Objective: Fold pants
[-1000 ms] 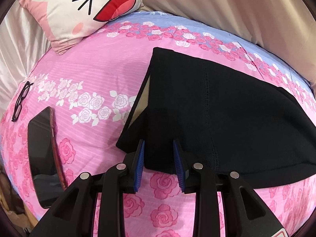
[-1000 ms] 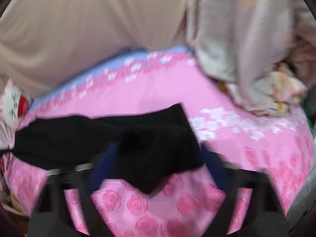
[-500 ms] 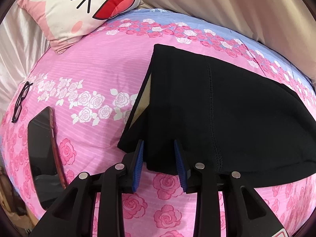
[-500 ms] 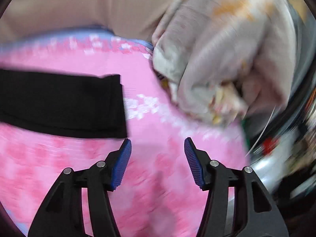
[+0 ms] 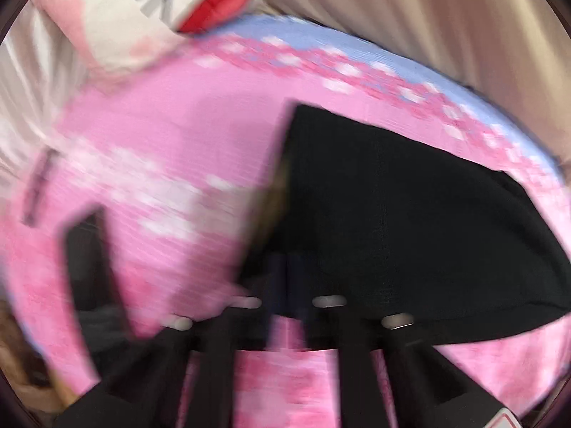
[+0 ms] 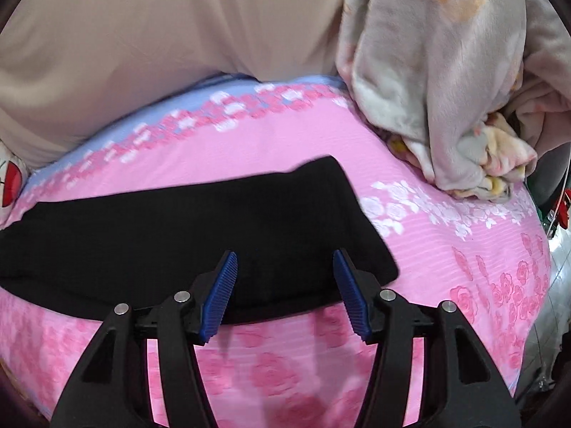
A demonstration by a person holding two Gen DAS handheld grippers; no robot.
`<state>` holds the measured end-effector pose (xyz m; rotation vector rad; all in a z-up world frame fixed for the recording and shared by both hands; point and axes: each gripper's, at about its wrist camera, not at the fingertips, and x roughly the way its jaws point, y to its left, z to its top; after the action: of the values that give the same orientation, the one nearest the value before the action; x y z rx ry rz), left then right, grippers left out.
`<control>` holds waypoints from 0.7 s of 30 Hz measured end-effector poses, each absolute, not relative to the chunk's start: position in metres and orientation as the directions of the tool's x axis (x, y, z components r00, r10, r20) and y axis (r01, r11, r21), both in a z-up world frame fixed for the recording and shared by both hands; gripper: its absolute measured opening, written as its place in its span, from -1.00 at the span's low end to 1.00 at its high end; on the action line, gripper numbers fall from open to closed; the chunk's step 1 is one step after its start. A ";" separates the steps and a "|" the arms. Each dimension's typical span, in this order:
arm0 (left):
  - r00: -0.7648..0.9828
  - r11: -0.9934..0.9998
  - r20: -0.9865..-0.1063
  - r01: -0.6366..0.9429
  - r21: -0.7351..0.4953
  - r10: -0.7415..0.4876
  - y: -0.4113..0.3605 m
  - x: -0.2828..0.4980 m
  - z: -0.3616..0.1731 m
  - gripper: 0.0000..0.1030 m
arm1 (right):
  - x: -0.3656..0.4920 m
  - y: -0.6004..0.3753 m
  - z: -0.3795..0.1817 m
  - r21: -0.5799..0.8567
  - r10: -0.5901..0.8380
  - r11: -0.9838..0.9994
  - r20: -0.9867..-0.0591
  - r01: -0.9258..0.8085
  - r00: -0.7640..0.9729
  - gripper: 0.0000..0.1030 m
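On the bed (image 6: 410, 249), over a pink rose-print sheet, one pair of black pants (image 6: 178, 242) lies folded into a long flat band running left to right, its squared end toward the right. I count two grippers. From the right wrist view the right gripper (image 6: 285, 292) hangs at the near edge of that band, its two blue-padded fingers (image 6: 219, 296) spread wide apart with only cloth beneath them, gripping nothing. The left wrist view is smeared with motion blur; the left gripper (image 5: 289, 296) sits at the near corner of the pants (image 5: 410, 221), but whether its fingers are clenched on the fabric or released I cannot tell. Around the pants: one cartoon-face pillow (image 5: 153, 18) at the far left corner, one dark phone (image 5: 89, 260) and one pair of glasses (image 5: 39, 189) on the sheet to the left, well apart from the pants, and one crumpled fleece blanket (image 6: 446, 82) heaped at the far right. Bare sheet shows along the near edge, beyond the pants' right end, and between pants and phone. One beige curtain (image 6: 160, 53) hangs behind the bed.
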<state>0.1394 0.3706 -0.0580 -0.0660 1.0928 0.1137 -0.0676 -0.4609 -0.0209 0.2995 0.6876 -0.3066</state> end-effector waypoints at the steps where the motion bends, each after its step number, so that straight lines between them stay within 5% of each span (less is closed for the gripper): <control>1: 0.459 0.986 -0.880 -0.159 0.056 0.124 0.381 0.142 -0.055 -1.00 | -0.070 -0.450 -0.017 0.161 -0.181 0.917 -0.650 0.366 0.739 0.06; 3: 0.447 0.972 -0.878 -0.220 0.077 0.171 0.401 0.145 -0.053 -1.00 | -0.070 -0.431 -0.014 0.166 -0.167 0.920 -0.653 0.355 0.739 0.09; 6: 0.478 0.980 -0.879 -0.172 -0.098 -0.004 0.403 0.129 -0.046 -0.83 | -0.063 -0.368 0.001 0.103 -0.115 0.967 -0.634 0.231 0.765 0.09; 9: 0.548 0.994 -0.836 -0.065 -0.088 -0.038 0.364 0.107 -0.039 0.68 | -0.041 -0.279 0.016 -0.028 -0.032 0.999 -0.601 0.020 0.798 0.07; 14: 0.568 0.988 -0.818 -0.045 -0.145 -0.095 0.335 0.096 -0.050 0.68 | 0.012 -0.119 0.020 -0.245 0.140 0.905 -0.598 -0.347 0.789 0.05; 21: 0.537 0.970 -0.839 -0.147 -0.192 -0.085 0.353 0.103 -0.071 0.63 | 0.065 -0.023 -0.003 -0.338 0.216 0.773 -0.655 -0.536 0.724 -0.05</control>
<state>0.1031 0.3526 -0.0713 -0.2522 1.0058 0.0376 0.0652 -0.0229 -0.0029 -0.5443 0.6339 0.4386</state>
